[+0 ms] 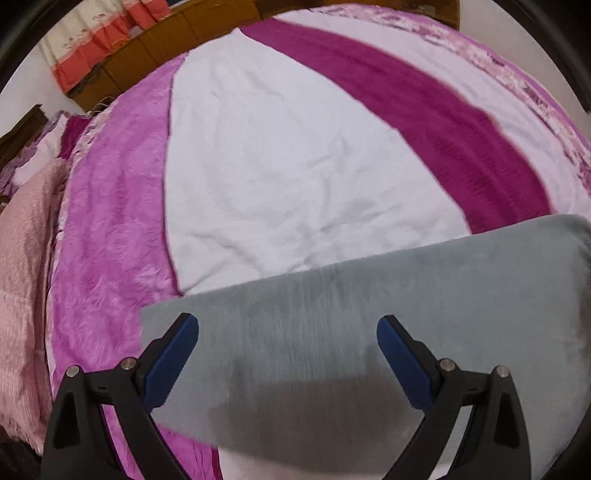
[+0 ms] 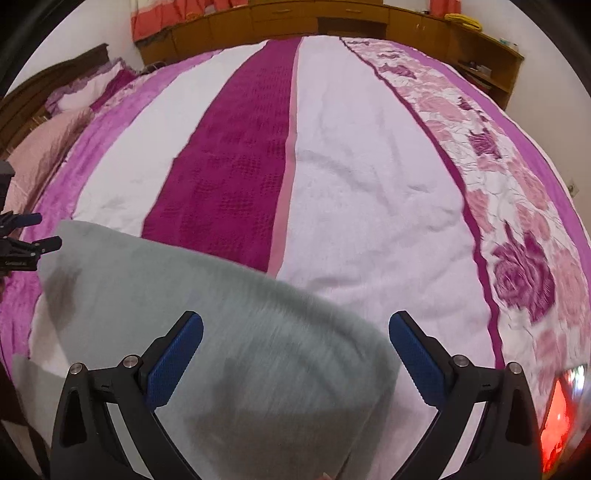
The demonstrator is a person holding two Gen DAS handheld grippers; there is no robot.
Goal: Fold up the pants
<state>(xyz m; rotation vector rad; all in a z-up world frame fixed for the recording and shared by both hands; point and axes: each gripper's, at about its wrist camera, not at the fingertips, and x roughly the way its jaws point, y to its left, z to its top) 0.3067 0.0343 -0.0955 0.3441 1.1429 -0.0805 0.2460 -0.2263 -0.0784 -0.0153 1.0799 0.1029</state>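
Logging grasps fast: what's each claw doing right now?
Left claw: open, holding nothing, above the grey pants.
Right claw: open, holding nothing, above the pants.

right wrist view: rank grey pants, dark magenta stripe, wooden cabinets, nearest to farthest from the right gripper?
1. Grey pants: directly under the open right gripper, lower left.
2. Dark magenta stripe: beyond the pants, centre-left on the bedspread.
3. Wooden cabinets: past the bed's far edge, along the top.

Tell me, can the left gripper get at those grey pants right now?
Probably yes: the left gripper is open right over the grey pants, with nothing between them.
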